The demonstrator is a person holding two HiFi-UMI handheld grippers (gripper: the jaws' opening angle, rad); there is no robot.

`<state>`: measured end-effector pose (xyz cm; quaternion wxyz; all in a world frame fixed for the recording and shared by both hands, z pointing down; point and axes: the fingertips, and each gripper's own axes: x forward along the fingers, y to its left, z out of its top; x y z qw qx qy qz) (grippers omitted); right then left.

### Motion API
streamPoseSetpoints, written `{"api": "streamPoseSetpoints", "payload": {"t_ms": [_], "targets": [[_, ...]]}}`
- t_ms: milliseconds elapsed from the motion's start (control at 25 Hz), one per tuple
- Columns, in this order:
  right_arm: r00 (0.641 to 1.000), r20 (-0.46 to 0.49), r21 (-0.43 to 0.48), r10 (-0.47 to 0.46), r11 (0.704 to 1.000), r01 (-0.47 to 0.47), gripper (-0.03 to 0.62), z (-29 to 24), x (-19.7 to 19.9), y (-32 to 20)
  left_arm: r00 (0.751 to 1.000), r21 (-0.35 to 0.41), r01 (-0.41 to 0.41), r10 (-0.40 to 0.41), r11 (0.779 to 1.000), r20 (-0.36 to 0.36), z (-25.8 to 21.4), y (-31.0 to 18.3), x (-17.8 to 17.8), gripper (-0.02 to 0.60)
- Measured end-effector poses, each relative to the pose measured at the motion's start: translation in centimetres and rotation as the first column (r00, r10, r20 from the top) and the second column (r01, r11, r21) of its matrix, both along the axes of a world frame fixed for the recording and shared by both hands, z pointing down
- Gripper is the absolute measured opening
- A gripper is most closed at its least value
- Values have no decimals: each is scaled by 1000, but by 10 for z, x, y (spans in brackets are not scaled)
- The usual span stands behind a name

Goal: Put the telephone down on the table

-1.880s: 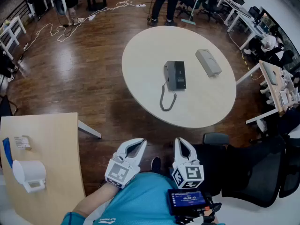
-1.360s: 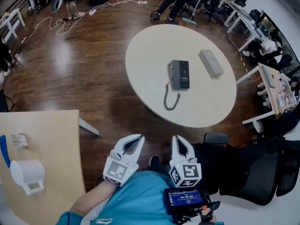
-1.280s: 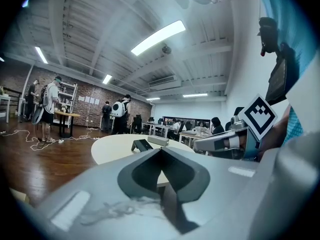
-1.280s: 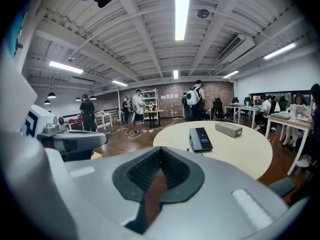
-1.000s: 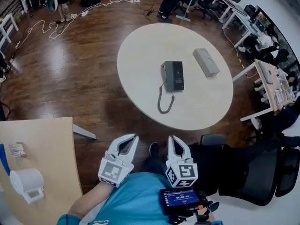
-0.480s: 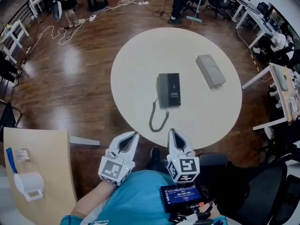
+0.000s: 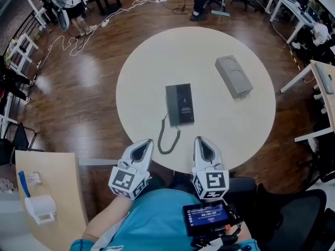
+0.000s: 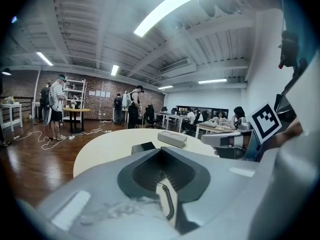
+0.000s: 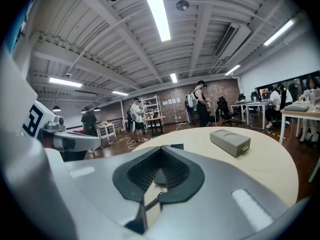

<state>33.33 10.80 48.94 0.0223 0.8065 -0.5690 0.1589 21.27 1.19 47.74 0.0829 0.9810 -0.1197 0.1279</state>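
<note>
Cord (image 7: pixel 159 140) lying between the phone (image 7: pixel 179 104) and the left gripper (image 7: pixel 146 142) and right gripper (image 7: pixel 200 140), fingers (image 8: pixel 90 184) together and empty, may snag on a reach, dragging the phone over the surface (image 7: pixel 157 61).

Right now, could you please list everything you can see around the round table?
Table: one, cream, round, centre of the wooden floor.
Telephone: one, dark grey, mid-table, coiled cord trailing toward the near edge.
Box: one, grey, on the table, right of the telephone.
Side table: one, tan, lower left, bearing a white device.
Office chair: one, black, lower right.
Cables: white, on the floor, upper left.
Left gripper: white, shut, empty, at the table's near edge.
Right gripper: white, shut, empty, beside it.
</note>
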Motion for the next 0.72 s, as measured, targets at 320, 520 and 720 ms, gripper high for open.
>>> {"api": "streamPoseSetpoints", "payload": {"t_ms": [320,520,720], "targets": [[999,36,-42,4,999,-3,-6,9,35,-6,998,-75,-65,66,995,9,24,-23,54,-9],[1000,17,-82,27,996,-25,-6,5,49,-15,995,-117,-97,98,988,-1,37,-48,77,-8],[999,-5,-101,53,994,-53,-6,3,64,-36,991,-147,-134,136,980,5,58,-74,101,25]]}}
